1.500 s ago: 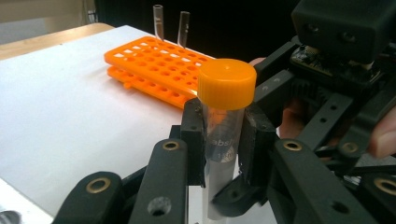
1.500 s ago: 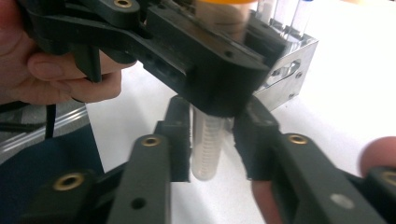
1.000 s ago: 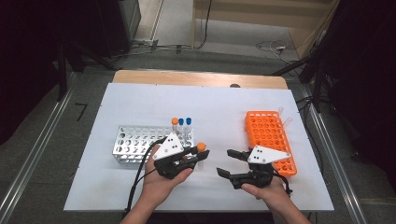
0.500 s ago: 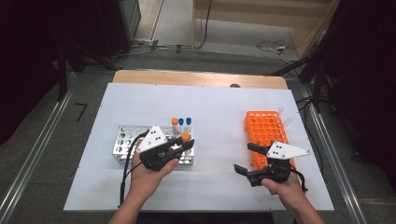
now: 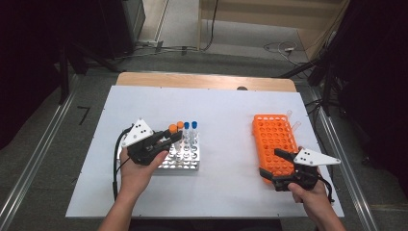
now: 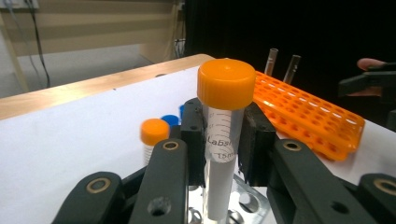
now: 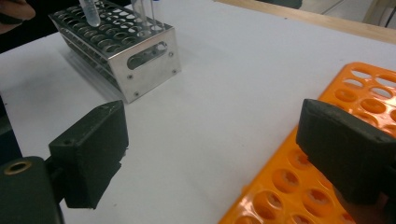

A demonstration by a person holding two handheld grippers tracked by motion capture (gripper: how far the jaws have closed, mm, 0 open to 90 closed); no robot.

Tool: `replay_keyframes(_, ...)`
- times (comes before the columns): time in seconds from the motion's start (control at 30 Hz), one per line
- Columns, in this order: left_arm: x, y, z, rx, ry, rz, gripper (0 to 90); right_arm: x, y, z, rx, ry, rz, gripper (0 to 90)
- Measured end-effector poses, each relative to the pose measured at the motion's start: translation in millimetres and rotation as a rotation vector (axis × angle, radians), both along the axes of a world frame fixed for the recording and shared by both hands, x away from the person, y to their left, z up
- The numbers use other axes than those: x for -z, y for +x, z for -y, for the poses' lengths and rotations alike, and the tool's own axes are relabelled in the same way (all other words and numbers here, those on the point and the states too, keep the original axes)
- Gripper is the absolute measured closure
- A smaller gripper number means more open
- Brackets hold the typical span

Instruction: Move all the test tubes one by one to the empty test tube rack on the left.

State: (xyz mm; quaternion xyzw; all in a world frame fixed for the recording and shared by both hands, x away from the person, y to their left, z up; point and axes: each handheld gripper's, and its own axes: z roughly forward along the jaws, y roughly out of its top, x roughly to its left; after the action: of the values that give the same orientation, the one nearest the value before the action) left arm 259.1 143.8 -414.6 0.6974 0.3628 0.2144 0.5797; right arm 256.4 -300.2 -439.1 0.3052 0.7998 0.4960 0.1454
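My left gripper (image 5: 169,139) is shut on a clear tube with an orange cap (image 6: 223,135), held upright over the metal rack (image 5: 185,161). In the rack's far row stand another orange-capped tube (image 5: 180,125) and two blue-capped ones (image 5: 190,126). My right gripper (image 5: 269,162) is open at the near end of the orange rack (image 5: 274,137). Its jaws have just opened wider and hold nothing. In the right gripper view the pads (image 7: 91,154) straddle the orange rack's corner (image 7: 373,88), with the metal rack (image 7: 135,51) farther off.
Two clear uncapped tubes (image 5: 292,121) stand at the orange rack's far right corner. The white table top (image 5: 226,120) lies bare between the two racks. A wooden strip (image 5: 202,81) runs along its far edge, and metal rails flank both sides.
My left hand carried the orange-capped tube leftward from the table's middle to above the metal rack. My right hand moved right to the orange rack's near end, its jaws spreading wider.
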Motion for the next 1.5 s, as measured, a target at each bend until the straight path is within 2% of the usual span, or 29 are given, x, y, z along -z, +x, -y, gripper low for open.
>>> replay_keyframes(0.37, -1.0, 17.7, -8.1, -0.076, 0.012, 0.003, 75.6, 5.3, -3.5, 28.0, 0.069, -0.005, -0.009, 8.2)
replay_keyframes(0.53, -2.5, 25.8, -13.6, -0.118, 0.004, 0.006, 75.6, 5.7, -1.3, 33.9, 0.085, 0.000, -0.010, 8.2)
replay_keyframes(0.87, 5.0, 42.9, -11.9, -0.156, -0.009, 0.003, 75.6, 8.7, 3.2, 41.6, 0.112, 0.004, -0.023, 8.2)
replay_keyframes(1.1, 11.9, 48.5, -9.1, -0.179, 0.011, -0.021, 75.6, 9.5, 3.8, 43.7, 0.119, 0.003, -0.026, 8.3)
replay_keyframes(1.3, 15.7, 49.7, -10.8, -0.178, 0.006, -0.043, 75.6, 9.9, 4.3, 44.5, 0.122, 0.007, -0.031, 8.3)
replay_keyframes(1.5, 21.0, 52.1, -9.1, -0.170, 0.027, -0.088, 75.6, 10.5, 4.9, 43.9, 0.119, 0.005, -0.033, 8.3)
